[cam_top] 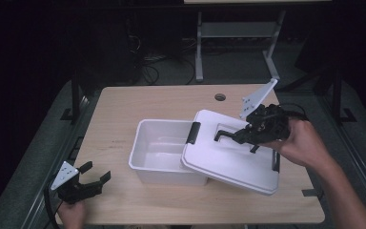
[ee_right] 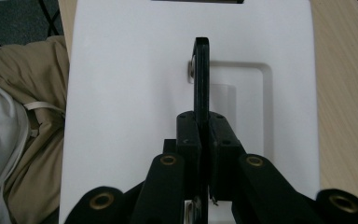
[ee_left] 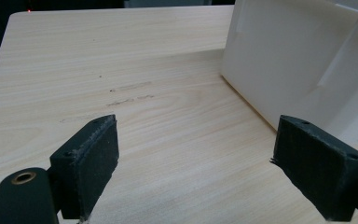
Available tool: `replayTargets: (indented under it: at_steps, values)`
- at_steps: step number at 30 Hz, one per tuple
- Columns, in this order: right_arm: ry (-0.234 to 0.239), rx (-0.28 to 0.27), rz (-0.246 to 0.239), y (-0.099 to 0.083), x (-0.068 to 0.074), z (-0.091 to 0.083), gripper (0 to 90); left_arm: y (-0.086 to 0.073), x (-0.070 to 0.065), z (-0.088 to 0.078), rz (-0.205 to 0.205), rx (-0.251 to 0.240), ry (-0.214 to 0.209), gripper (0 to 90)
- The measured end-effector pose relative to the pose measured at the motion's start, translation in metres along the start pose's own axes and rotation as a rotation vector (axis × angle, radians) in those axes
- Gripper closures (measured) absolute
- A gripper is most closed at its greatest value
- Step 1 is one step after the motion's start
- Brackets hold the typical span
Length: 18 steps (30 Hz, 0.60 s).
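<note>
Lid: white lid (cam_top: 228,160) lay skewed across the right half of the white bin (cam_top: 159,148), tilted, its near-right part hanging past the bin's rim.
Right hand-held gripper: the right hand-held gripper (cam_top: 228,136) had its jaws pressed together on the lid's black handle (ee_right: 201,70), which stood on edge in the recess directly ahead of it.
Handle axis: in the right gripper view the handle ran straight away from the jaws, in line with them.
Left hand-held gripper: the left hand-held gripper (cam_top: 95,177) sat spread and holding nothing, low over the surface (cam_top: 124,109), well apart from the bin.
Bin from left gripper: the bin's wall (ee_left: 284,60) lay ahead and to its right.
Nearer hand: the right one, already on the lid.
Judgement: likely the lid was to be seated or lifted off; either turned on squaring its long side with the bin.
</note>
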State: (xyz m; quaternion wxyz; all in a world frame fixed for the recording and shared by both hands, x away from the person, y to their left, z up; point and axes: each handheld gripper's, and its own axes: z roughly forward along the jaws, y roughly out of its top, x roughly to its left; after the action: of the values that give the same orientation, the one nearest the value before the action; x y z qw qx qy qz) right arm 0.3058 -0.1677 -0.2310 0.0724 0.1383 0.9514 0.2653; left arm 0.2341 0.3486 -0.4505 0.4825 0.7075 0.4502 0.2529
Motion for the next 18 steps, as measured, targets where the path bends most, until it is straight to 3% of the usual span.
replayTargets:
  at_steps: [18]
  values:
    - [0.033, 0.01, -0.055, 0.035, 0.002, 0.021, 84.6, -0.001, 0.0, -0.001, -0.008, -0.005, 0.0, 13.0]
